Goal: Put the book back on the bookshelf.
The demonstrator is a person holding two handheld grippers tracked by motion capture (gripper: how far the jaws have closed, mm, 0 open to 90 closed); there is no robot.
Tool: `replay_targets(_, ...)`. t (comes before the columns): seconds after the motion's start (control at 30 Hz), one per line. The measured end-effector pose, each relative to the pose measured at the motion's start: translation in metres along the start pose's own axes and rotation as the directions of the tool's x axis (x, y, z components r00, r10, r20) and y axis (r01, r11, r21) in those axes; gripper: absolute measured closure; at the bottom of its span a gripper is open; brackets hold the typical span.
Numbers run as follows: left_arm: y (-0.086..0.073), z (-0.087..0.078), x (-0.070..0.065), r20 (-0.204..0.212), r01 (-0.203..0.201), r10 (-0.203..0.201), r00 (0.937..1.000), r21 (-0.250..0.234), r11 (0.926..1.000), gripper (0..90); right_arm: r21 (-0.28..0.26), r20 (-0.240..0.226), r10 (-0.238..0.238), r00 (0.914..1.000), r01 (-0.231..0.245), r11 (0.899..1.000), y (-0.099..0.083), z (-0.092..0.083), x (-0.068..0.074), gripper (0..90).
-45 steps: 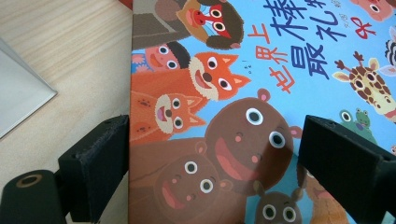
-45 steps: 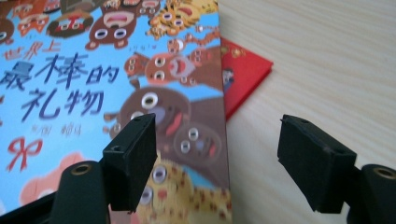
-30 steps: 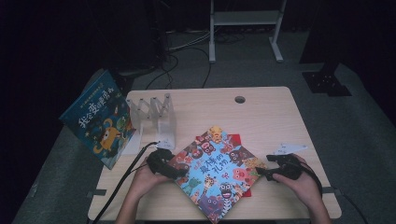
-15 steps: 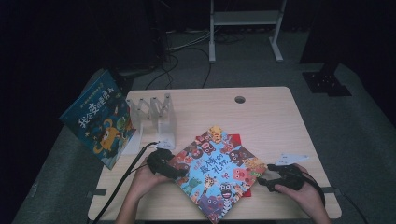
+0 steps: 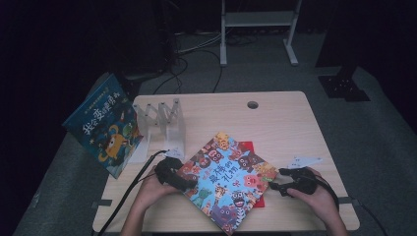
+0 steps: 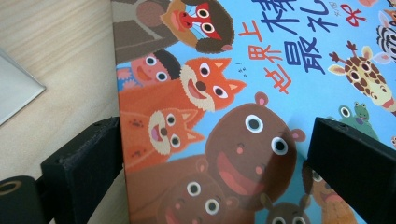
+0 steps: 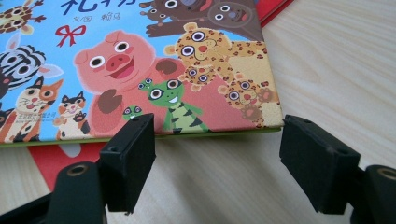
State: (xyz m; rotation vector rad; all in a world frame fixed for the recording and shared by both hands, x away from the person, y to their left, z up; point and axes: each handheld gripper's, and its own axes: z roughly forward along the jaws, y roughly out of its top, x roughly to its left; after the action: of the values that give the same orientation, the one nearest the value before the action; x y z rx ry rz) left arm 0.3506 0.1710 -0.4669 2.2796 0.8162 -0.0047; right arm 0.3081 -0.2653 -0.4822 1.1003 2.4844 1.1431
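Purchase on the thin hardcover is the problem here. The left tool (image 5: 189,184) sits over the left edge of the flat, brightly coloured picture book with cartoon animals (image 5: 226,184). One jaw stands on the tabletop (image 5: 275,123) side of that edge and the other over the cover. Its jaws have just been opening and stand wide, with the cover between them but no pad pressing on it. The right tool (image 5: 275,181) hovers just off the book's right corner, about half open, with nothing between its jaws.

The book lies askew near the front edge of the tabletop, on a flat red sheet or folder (image 5: 248,146). To lift it well, I judge one jaw should slide under a corner while the other tool steadies the opposite edge, so the book doesn't skate away.

What the red thing is stays unclear, as the book covers most of it. Farther back, near the left edge, stands a clear plastic slotted rack (image 5: 162,123). Beyond it leans a dark blue picture book (image 5: 105,125), whose lower corner hangs past the tabletop into shadow.
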Motion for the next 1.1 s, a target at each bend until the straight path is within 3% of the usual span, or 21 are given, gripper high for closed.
replay_targets(0.67,-0.002,0.000,0.009,0.027,0.024,-0.024,0.9993,-0.002,0.9997,2.7,0.013,-0.016,-0.045,0.9989,0.045,0.999,0.022,0.016,-0.011,31.0)
replay_targets(0.77,-0.001,0.000,0.011,0.030,0.028,-0.027,0.9992,-0.004,0.9996,2.6,0.018,-0.052,-0.043,0.9978,0.044,0.999,0.022,0.020,-0.009,28.8)
replay_targets(1.1,0.004,0.000,0.022,0.025,0.033,-0.033,0.9991,0.000,0.9995,2.7,0.031,-0.064,-0.083,0.9945,0.085,0.996,0.030,0.027,-0.004,29.2)
